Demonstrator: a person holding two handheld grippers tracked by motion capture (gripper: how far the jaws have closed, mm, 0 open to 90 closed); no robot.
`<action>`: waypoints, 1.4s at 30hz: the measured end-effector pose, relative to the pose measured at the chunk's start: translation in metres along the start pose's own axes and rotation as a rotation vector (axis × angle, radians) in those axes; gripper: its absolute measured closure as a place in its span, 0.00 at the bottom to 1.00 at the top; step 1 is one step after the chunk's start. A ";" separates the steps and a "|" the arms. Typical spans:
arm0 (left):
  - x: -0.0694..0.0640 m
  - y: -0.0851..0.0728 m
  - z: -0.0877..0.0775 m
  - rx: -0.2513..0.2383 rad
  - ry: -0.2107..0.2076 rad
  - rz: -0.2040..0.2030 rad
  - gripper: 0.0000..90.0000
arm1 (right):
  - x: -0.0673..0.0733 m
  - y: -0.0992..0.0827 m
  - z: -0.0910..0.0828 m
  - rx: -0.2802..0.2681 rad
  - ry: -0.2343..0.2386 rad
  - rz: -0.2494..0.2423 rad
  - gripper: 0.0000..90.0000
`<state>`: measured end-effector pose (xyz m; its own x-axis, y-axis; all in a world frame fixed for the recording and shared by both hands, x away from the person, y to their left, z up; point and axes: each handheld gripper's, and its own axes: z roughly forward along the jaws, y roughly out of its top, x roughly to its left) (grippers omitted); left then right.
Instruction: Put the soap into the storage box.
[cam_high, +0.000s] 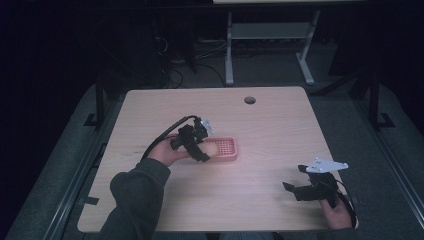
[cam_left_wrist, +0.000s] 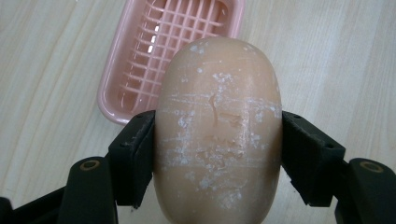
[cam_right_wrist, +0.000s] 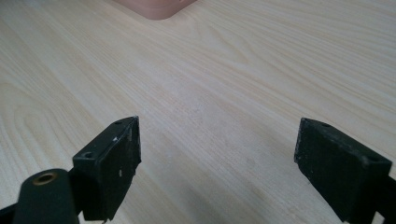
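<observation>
Soap bar (cam_left_wrist: 218, 135) between left claw (cam_left_wrist: 218, 156) jaws

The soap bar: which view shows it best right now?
The left gripper view: the soap bar sits large between the left gripper jaws, scuffs visible, pink dish behind. The high view shows it small, partly hidden. The right gripper view catches a dish corner.

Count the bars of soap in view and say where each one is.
1. The peach-coloured oval soap bar is clamped between the left gripper's black fingers, held at the near end of the pink plastic slatted soap dish on the wooden table.
</observation>
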<state>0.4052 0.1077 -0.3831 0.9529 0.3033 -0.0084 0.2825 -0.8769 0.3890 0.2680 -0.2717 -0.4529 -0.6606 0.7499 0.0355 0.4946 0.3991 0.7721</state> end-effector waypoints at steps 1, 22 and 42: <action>0.000 0.001 0.000 -0.004 -0.005 -0.001 0.36 | 0.000 0.000 0.000 0.000 0.001 0.000 0.16; 0.005 0.020 0.009 -0.002 -0.002 0.013 0.36 | 0.001 0.000 0.001 0.001 0.003 0.000 0.16; 0.014 0.038 0.022 -0.005 -0.001 0.002 0.36 | 0.001 0.001 0.001 0.001 0.002 -0.008 0.16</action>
<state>0.4314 0.0700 -0.3885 0.9535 0.3014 -0.0087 0.2803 -0.8754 0.3937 0.2681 -0.2701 -0.4526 -0.6656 0.7456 0.0308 0.4898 0.4053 0.7719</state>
